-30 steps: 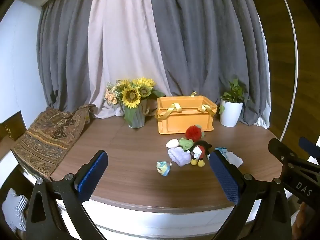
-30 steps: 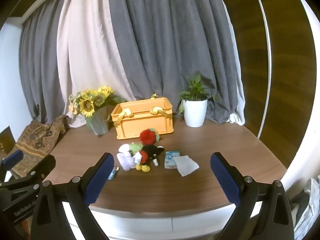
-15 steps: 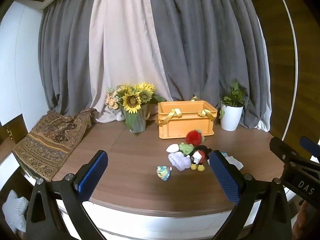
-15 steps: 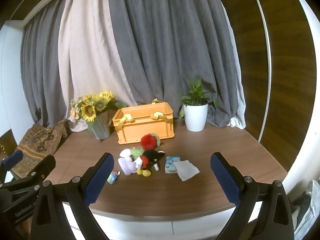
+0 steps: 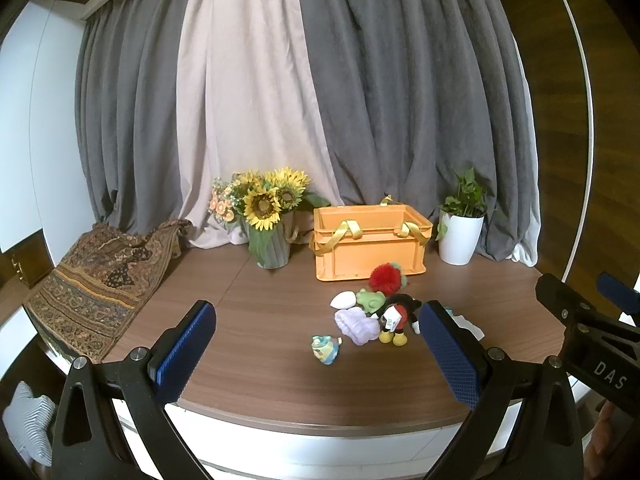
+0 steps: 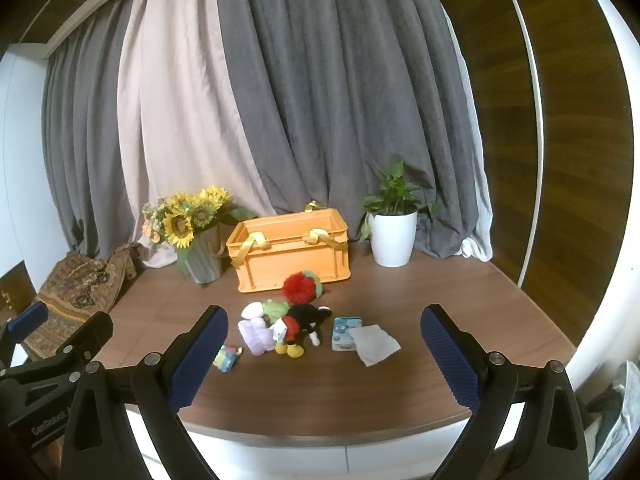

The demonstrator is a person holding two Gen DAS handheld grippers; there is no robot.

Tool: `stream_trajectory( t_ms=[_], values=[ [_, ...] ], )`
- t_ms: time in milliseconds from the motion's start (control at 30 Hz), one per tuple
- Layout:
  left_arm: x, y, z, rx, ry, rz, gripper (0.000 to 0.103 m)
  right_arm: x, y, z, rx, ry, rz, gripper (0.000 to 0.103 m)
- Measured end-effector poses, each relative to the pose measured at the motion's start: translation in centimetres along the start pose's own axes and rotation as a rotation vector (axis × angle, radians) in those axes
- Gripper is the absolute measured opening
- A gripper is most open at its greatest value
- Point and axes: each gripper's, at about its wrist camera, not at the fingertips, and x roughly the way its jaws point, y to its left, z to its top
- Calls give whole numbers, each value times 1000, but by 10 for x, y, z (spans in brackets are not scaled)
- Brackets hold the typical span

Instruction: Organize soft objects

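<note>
Several soft toys lie heaped mid-surface, just in front of the orange crate (image 6: pixel 290 252): red pom toy (image 6: pixel 299 287), mouse plush (image 6: pixel 298 326), lilac plush (image 6: pixel 256 335), small toy (image 5: pixel 326 349) apart to one side. Left gripper (image 5: pixel 316 354) & right gripper (image 6: pixel 325 354) both w/ jaws wide apart, holding nothing, well short of the pile. Plush looks light, squashy; prob best pinched across the body. Crate inside hidden; blue packet (image 6: pixel 345 332) partly under a white cloth (image 6: pixel 374 344), hard to ID.

Soft, even indoor light, sharp centre, strong fisheye bending, dark vignetted corners.
</note>
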Motion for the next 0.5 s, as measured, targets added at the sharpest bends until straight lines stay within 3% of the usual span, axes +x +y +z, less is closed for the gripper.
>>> stream_trajectory(
  t_ms=[500],
  values=[
    [0, 3, 3, -3, -12, -2, 103, 1, 2, 1, -3, -11, 6, 98]
  ],
)
